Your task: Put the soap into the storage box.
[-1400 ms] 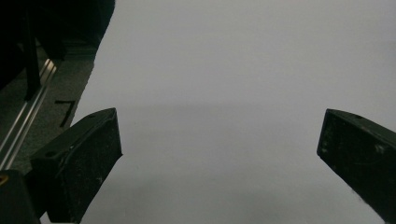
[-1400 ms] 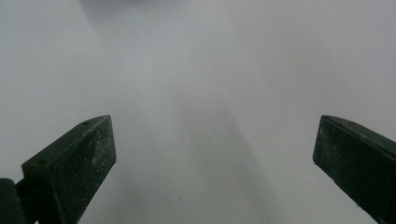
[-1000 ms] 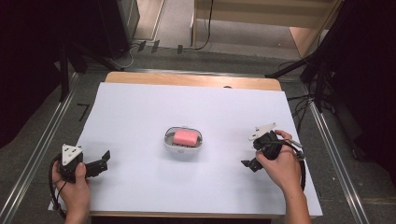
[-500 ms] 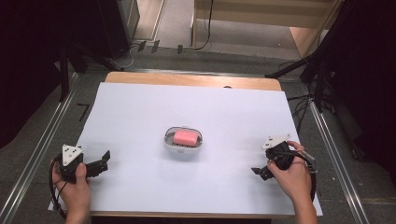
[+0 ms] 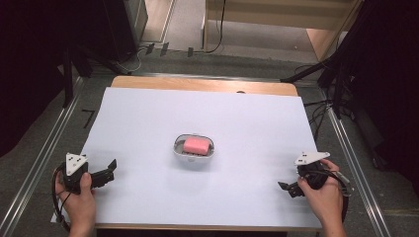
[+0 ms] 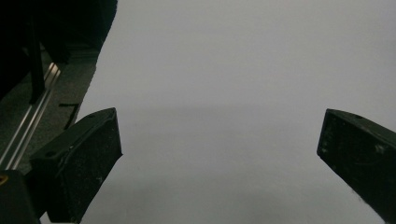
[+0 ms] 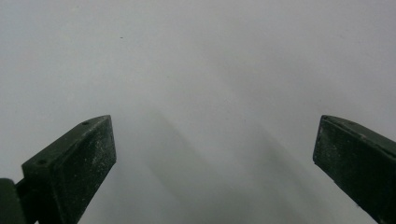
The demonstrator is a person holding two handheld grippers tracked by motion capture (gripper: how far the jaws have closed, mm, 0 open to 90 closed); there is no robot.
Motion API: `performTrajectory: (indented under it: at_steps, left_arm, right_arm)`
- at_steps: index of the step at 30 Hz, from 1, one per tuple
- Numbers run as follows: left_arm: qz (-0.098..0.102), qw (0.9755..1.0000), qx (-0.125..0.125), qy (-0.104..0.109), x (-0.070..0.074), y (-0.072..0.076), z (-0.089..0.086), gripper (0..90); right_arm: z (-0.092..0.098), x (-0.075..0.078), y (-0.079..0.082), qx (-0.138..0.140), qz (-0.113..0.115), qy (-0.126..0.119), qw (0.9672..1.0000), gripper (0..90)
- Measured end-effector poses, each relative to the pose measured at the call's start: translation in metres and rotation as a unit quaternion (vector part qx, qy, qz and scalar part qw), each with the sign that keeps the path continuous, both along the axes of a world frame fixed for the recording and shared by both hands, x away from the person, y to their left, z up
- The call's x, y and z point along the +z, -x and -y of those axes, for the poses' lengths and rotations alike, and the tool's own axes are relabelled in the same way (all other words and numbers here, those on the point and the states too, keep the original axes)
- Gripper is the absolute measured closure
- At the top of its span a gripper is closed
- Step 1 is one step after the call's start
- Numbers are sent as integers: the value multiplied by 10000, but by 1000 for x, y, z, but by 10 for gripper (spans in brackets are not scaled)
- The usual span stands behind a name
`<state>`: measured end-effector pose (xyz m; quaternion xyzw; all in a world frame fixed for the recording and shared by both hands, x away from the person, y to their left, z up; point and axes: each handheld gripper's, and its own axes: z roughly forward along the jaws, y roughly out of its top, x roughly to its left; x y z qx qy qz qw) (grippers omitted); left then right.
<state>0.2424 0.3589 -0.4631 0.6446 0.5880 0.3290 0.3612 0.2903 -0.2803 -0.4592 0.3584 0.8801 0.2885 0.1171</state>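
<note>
Sponge (image 5: 196, 145) lying in a dish (image 5: 179, 149) mid-table (image 5: 148, 118), left gripper (image 5: 107, 174) sitting at near-left corner, right gripper (image 5: 287, 189) sitting at near-right, both well apart from the dish.

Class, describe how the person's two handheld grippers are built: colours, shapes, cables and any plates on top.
Both the left gripper and the right gripper are black, each with two blocky, wedge-shaped jaws with dusty, speckled faces. Each carries a light grey three-cornered plate with small dark dots on top, and a black cable loops from each. No sleeves are visible on the forearms.
</note>
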Motion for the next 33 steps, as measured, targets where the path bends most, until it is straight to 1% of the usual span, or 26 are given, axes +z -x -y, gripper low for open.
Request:
performTrajectory:
  at_steps: [1, 6, 8, 12, 16, 18, 19, 21, 22, 23, 24, 25, 27, 28, 29, 30, 32, 33]
  left_arm:
    - [4, 10000, 1, -4, 0, 0, 0, 1]
    - [9, 10000, 7, -5, 0, 0, 0, 1]
    - [8, 10000, 7, -8, 0, 0, 0, 1]
    - [9, 10000, 5, -6, 0, 0, 0, 1]
    - [7, 10000, 5, -18, 0, 0, 1, 1]
    - [8, 10000, 7, -21, 0, 0, 1, 1]
    - [6, 10000, 7, -19, 0, 0, 1, 1]
    - [3, 10000, 7, -20, 0, 0, 1, 1]
    - [-1, 10000, 5, -26, 0, 0, 1, 1]
    - [-4, 10000, 4, -29, 0, 0, 1, 1]
    - [-3, 10000, -1, -24, 0, 0, 1, 1]
    - [1, 10000, 3, -13, 0, 0, 1, 1]
    - [-2, 10000, 4, -36, 0, 0, 1, 1]
    - [-9, 10000, -2, -28, 0, -1, 1, 1]
    - [-5, 10000, -1, -15, 0, -1, 1, 1]
    - [-4, 10000, 8, -6, 0, -1, 1, 1]
    - [-6, 10000, 13, 0, 0, -1, 0, 1]
    - [-12, 10000, 14, -1, 0, -1, 0, 1]
  right_arm:
    - [2, 0, 2, -51, -14, -25, 10000, 0]
    - [15, -3, 9, -198, 53, -161, 9997, 0]
    - [19, -6, 13, -283, 39, -238, 9993, 0]
    - [27, -13, 18, -355, 42, -345, 9988, 0]
    - [33, -19, 25, -481, 75, -544, 9973, 0]
    - [37, -23, 28, -484, 127, -588, 9970, 0]
    - [39, -24, 30, -535, 117, -627, 9965, 0]
    - [43, -26, 33, -580, 218, -752, 9952, 0]
    - [45, -26, 34, -615, 261, -871, 9940, 0]
    - [48, -28, 36, -634, 318, -1048, 9920, 0]
    - [50, -29, 38, -678, 405, -1249, 9890, 0]
    - [52, -31, 39, -725, 444, -1369, 9869, 0]
    - [54, -30, 42, -788, 594, -1472, 9842, 0]
    - [56, -29, 43, -834, 676, -1559, 9819, 0]
    - [59, -30, 44, -882, 742, -1672, 9792, 0]
    - [62, -30, 46, -932, 804, -1836, 9753, 0]
    - [69, -29, 51, -1063, 1057, -2139, 9653, 0]
    - [71, -29, 53, -1091, 1122, -2227, 9623, 0]
